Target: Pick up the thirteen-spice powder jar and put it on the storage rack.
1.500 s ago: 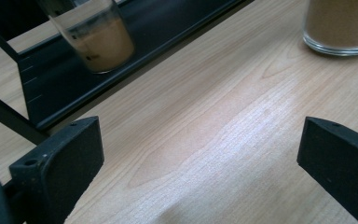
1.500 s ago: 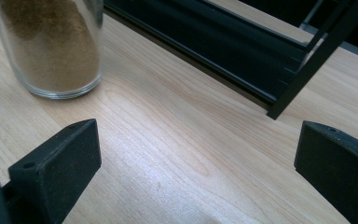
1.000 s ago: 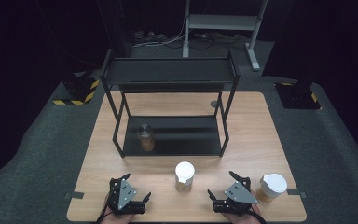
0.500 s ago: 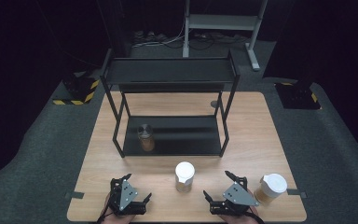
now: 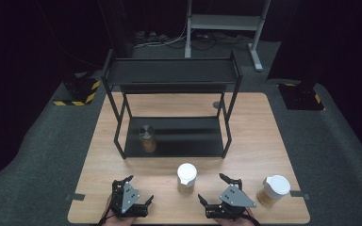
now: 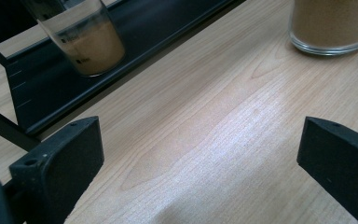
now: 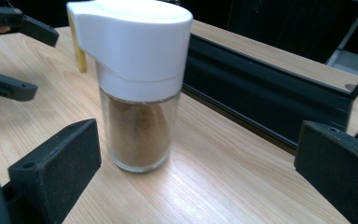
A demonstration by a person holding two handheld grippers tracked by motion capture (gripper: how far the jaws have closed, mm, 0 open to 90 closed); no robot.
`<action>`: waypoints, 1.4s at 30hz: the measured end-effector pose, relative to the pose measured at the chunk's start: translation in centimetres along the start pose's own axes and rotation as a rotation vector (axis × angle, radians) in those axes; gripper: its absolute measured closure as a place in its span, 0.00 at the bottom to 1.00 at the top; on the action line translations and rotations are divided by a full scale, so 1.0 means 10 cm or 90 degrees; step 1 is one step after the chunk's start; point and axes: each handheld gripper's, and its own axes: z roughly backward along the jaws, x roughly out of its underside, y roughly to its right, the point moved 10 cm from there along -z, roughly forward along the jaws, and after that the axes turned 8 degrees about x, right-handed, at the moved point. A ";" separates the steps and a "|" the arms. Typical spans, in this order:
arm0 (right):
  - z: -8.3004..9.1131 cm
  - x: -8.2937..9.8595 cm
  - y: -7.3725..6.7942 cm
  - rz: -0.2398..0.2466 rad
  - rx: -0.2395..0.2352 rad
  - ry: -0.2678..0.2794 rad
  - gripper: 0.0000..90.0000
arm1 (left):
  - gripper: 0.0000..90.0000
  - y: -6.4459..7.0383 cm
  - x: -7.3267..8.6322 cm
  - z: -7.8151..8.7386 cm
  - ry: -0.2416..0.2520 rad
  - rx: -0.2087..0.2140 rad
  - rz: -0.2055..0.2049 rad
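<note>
The right gripper (image 5: 219, 191) has swung toward the white-lidded jar (image 5: 186, 178) at its ten o'clock, jaws apart (left gripper (image 5: 140, 188) likewise gaping), so a grasp looks imminent.

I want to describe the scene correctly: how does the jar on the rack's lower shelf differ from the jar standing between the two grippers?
The shelf jar has a dark, greyish top; the middle jar wears a white cap with a spout. The shelf jar stands on the black rack; the middle jar stands on the bare table, nearer the right gripper. Both are upright, clear, and hold brown powder.
</note>
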 end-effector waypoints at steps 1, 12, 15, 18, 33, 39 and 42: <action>0.00 0.00 -0.01 0.000 -0.002 0.001 0.00 | 0.01 0.00 0.00 0.00 -0.001 0.000 -0.001; -0.07 -0.05 -0.08 -0.022 -0.022 0.013 0.00 | 0.01 0.00 0.00 0.00 0.004 0.001 -0.002; -0.09 -0.06 -0.09 -0.023 -0.022 0.012 0.00 | 0.01 0.00 0.00 0.00 0.004 0.001 -0.003; -0.12 -0.06 -0.10 -0.030 -0.025 0.013 0.00 | 0.01 0.00 0.00 0.00 0.004 0.001 -0.004; -0.32 -0.07 -0.20 -0.030 -0.036 -0.003 0.00 | 0.01 0.00 0.01 0.01 0.008 0.006 -0.005; -0.40 -0.04 -0.22 -0.040 -0.046 -0.007 0.01 | 0.01 0.00 0.01 0.01 0.009 0.007 -0.005; -0.44 -0.03 -0.23 -0.044 -0.051 -0.006 0.03 | 0.01 0.00 0.01 0.01 0.010 0.008 -0.005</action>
